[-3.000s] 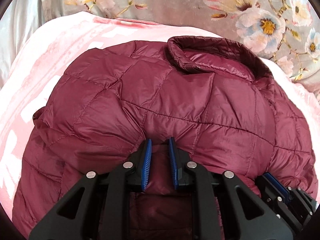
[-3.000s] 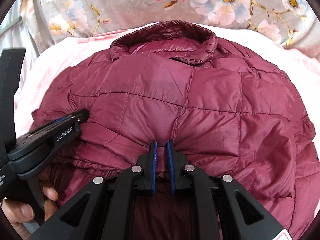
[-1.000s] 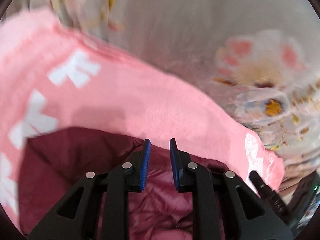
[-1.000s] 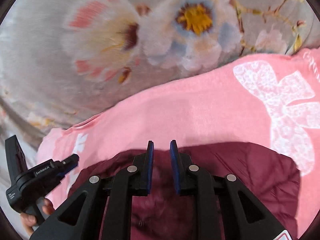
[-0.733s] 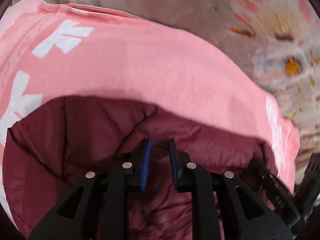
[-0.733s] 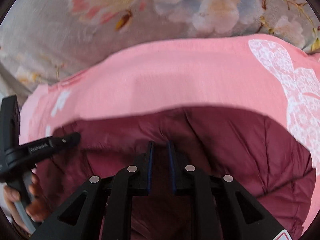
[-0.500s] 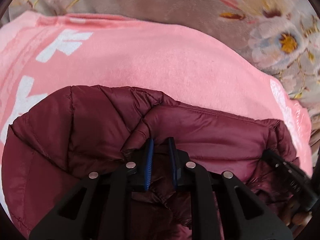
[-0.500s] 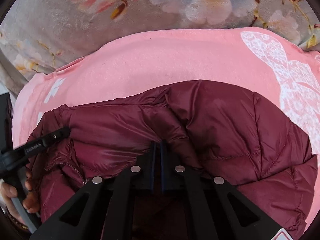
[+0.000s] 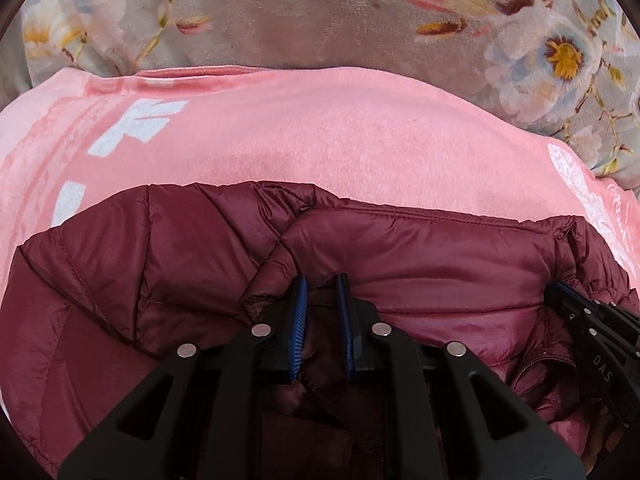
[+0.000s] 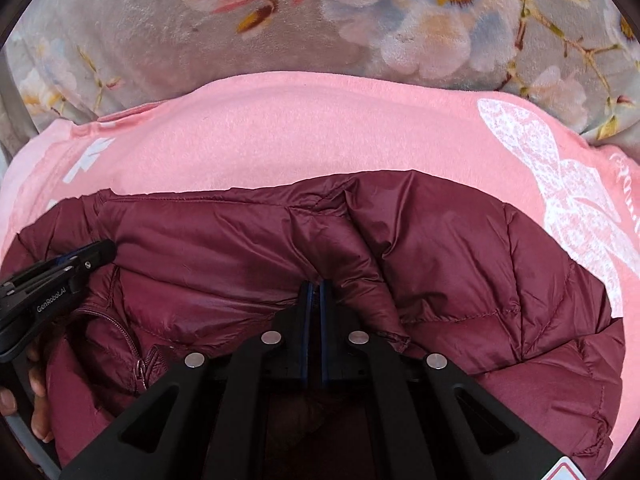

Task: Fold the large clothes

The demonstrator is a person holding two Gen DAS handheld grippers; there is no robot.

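Note:
A maroon quilted puffer jacket (image 9: 420, 264) lies folded over on a pink blanket (image 9: 320, 128). It also shows in the right wrist view (image 10: 460, 260). My left gripper (image 9: 320, 284) is shut on a fold of the jacket, with fabric bunched between its blue pads. My right gripper (image 10: 314, 286) is shut tight on the jacket's folded edge. Each gripper shows at the side of the other's view, the right one (image 9: 592, 328) and the left one (image 10: 60, 280). A zipper (image 10: 136, 352) shows at lower left.
A grey floral blanket (image 10: 360, 20) lies beyond the pink blanket's far edge. The pink blanket (image 10: 320, 132) has white printed shapes (image 10: 560, 184) at its right and left sides. A hand (image 10: 36, 400) holds the left gripper.
Both grippers carried the jacket's lower edge up and forward over the collar, then lowered it. The jacket now lies folded in half and the collar is hidden.

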